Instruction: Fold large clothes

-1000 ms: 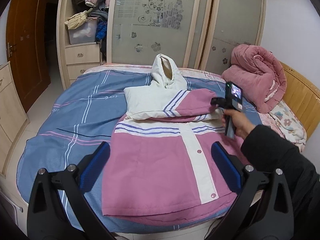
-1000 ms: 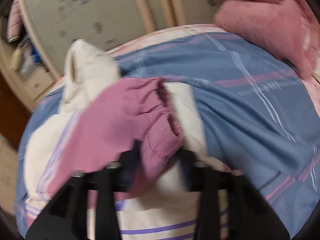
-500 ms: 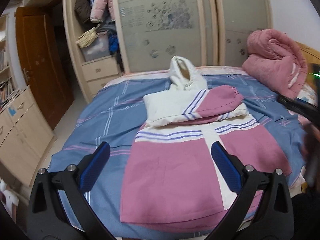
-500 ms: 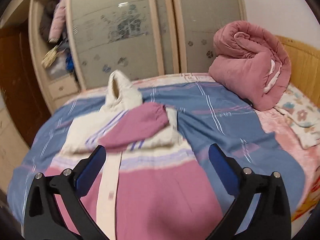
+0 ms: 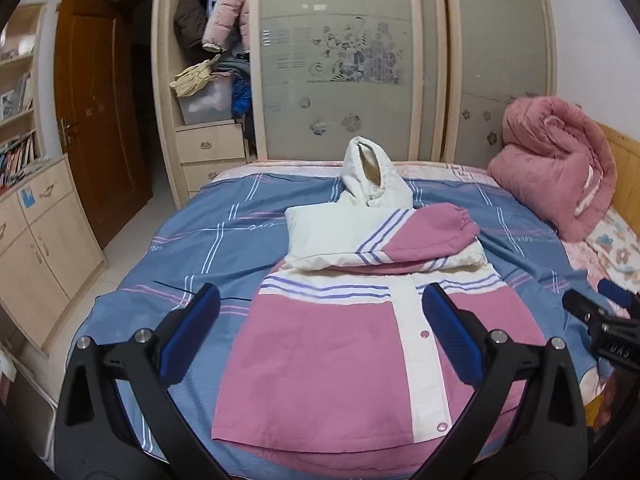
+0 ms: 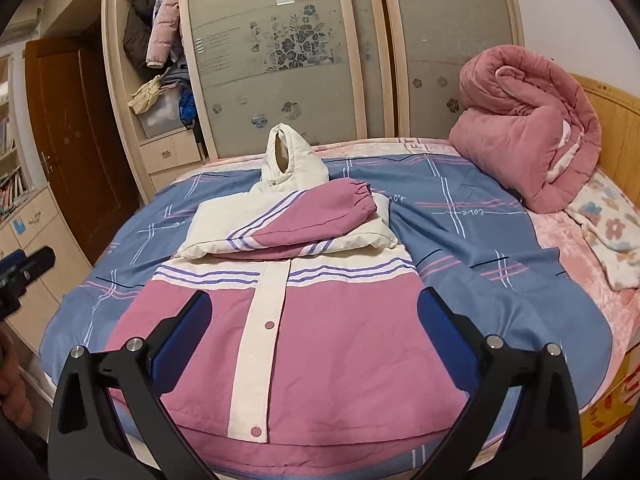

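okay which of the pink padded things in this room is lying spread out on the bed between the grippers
The pink and white hooded jacket, flat on the blue bedcover with sleeves folded across its chest. The pink quilt is rolled up; the pale pink coat hangs in the wardrobe.

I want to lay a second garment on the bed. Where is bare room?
Bare sheet lies left of the jacket, up to the bed edge. Another free patch lies between jacket and quilt. The right edge is crowded by quilt and flowered blanket.

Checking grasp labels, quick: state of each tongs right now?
Left tongs: open, holding nothing, above the jacket.
Right tongs: open, jaws have just been opening, nothing between them.
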Tool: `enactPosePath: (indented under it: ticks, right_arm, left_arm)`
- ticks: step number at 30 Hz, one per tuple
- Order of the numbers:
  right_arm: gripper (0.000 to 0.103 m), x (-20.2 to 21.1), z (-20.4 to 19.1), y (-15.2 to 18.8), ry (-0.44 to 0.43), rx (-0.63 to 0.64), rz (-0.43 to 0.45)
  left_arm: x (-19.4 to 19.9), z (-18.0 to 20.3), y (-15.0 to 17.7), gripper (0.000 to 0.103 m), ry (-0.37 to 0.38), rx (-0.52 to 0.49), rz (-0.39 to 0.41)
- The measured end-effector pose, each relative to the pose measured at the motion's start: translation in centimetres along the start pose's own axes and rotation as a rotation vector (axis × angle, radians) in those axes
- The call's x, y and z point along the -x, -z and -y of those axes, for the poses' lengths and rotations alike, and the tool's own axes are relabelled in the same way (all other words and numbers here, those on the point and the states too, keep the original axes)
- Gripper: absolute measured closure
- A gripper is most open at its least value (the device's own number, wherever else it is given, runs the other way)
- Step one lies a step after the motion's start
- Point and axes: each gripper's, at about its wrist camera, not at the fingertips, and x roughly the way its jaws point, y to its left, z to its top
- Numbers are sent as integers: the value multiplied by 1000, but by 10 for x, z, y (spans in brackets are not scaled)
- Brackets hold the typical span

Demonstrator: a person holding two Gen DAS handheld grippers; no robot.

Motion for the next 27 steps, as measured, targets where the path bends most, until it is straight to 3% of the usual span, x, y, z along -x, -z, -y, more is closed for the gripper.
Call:
enactPosePath:
  ticks: [27]
  right_arm:
    - [1, -18, -19, 1, 15, 22, 7]
  left_arm:
    - [-22, 11, 10, 2, 75, -64, -82]
